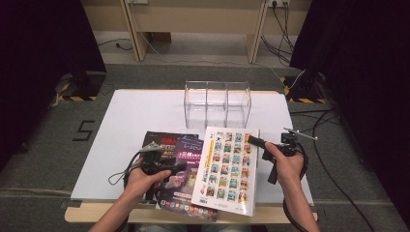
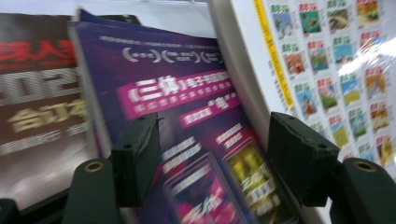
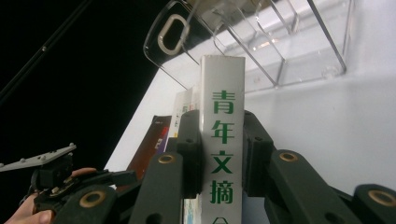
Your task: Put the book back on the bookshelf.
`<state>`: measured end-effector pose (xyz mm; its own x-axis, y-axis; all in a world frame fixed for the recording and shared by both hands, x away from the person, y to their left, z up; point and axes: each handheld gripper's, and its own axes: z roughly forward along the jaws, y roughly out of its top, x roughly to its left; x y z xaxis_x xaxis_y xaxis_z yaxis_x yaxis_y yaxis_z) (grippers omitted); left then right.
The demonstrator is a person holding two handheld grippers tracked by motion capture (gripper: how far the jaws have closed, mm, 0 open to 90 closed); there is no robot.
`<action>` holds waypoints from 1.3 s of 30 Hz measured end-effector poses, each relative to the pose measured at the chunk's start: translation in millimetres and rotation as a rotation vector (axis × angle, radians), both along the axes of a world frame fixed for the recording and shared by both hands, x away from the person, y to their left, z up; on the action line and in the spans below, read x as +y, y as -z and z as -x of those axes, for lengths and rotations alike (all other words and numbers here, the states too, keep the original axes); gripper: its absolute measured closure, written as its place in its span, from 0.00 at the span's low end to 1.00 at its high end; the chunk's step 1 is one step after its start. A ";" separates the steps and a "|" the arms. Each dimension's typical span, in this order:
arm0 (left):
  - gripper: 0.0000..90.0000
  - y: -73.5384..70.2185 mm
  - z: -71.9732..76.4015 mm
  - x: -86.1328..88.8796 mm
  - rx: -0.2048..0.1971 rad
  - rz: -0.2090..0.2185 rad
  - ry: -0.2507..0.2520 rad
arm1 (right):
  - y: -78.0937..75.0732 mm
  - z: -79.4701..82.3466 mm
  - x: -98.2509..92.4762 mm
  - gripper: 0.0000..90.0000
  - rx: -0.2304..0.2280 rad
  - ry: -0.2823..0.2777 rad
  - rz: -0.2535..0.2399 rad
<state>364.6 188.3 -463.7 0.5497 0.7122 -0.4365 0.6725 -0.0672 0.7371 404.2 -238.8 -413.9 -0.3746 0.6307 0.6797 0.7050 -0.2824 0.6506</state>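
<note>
Nearest the bottom edge of the high view, the white book [image 1: 227,169] with a grid of small colour pictures on its cover lies tilted, its left part resting over the purple magazine [image 1: 186,179], which in turn overlaps the dark magazine [image 1: 162,142] at centre left. The white book's long axis runs from the bottom of the frame toward the top, roughly in line with the clear plastic rack [image 1: 217,104] that stands farther up the white table top [image 1: 130,116].

The right gripper [image 1: 256,142], at centre right of that view, is clenched on the book's far right corner; it is plainly the nearer hand to the book. The right gripper view confirms this: the two black jaws press both faces of the book with its white spine [image 3: 222,140], printed with green characters, standing upright between them. Beyond the spine, in the upper right of that view, are the rack's dividers [image 3: 261,37], so the rack lies ahead of and above the book. My reading is that the coming move turns on raising the book and keeping its spine in line with a slot.

The left gripper [image 1: 167,166], lower left, has its jaws spread with nothing pressed between them; its own view looks across the purple magazine's cover [image 2: 187,121], with the white book's edge rising at upper right.
</note>
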 end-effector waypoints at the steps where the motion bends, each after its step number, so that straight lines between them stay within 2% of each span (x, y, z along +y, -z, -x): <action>1: 0.38 -0.7 2.8 4.9 -0.011 0.000 -0.011 | -2.7 0.8 0.5 0.82 -0.009 0.001 0.008; 2: 0.38 -1.9 5.5 9.5 -0.020 0.000 -0.026 | -10.2 3.3 2.4 0.82 -0.029 0.012 0.022; 3: 0.38 -2.8 7.8 14.0 -0.036 -0.002 -0.036 | -10.2 3.3 2.4 0.82 -0.029 0.012 0.022; 7: 0.38 -4.3 14.5 26.7 -0.070 -0.009 -0.079 | -25.0 7.6 3.5 0.82 -0.090 0.032 0.063; 8: 0.39 -3.8 15.5 28.7 -0.072 -0.003 -0.094 | -32.8 10.2 3.9 0.82 -0.114 0.044 0.075; 9: 0.39 -3.4 16.0 30.7 -0.074 -0.008 -0.101 | -32.8 10.2 3.9 0.82 -0.114 0.044 0.075; 13: 0.38 -2.5 15.8 39.9 -0.095 -0.034 -0.150 | -47.9 16.0 3.7 0.82 -0.189 0.075 0.101; 16: 0.38 -1.8 15.8 44.0 -0.100 -0.030 -0.177 | -58.9 20.5 3.9 0.82 -0.234 0.101 0.116; 18: 0.37 -0.4 15.9 44.9 -0.098 -0.031 -0.179 | -67.9 22.0 4.9 0.82 -0.274 0.124 0.133; 19: 0.37 0.6 15.7 45.5 -0.098 -0.035 -0.179 | -67.9 22.0 4.9 0.82 -0.274 0.124 0.133; 25: 0.34 3.3 14.9 47.9 -0.082 -0.037 -0.195 | -89.4 21.5 9.1 0.82 -0.351 0.172 0.181; 35: 0.34 2.9 15.1 50.9 -0.084 -0.027 -0.207 | -117.6 9.5 14.5 0.82 -0.416 0.242 0.224; 39: 0.34 4.4 14.9 51.8 -0.078 -0.026 -0.206 | -124.6 3.1 21.0 0.82 -0.442 0.270 0.270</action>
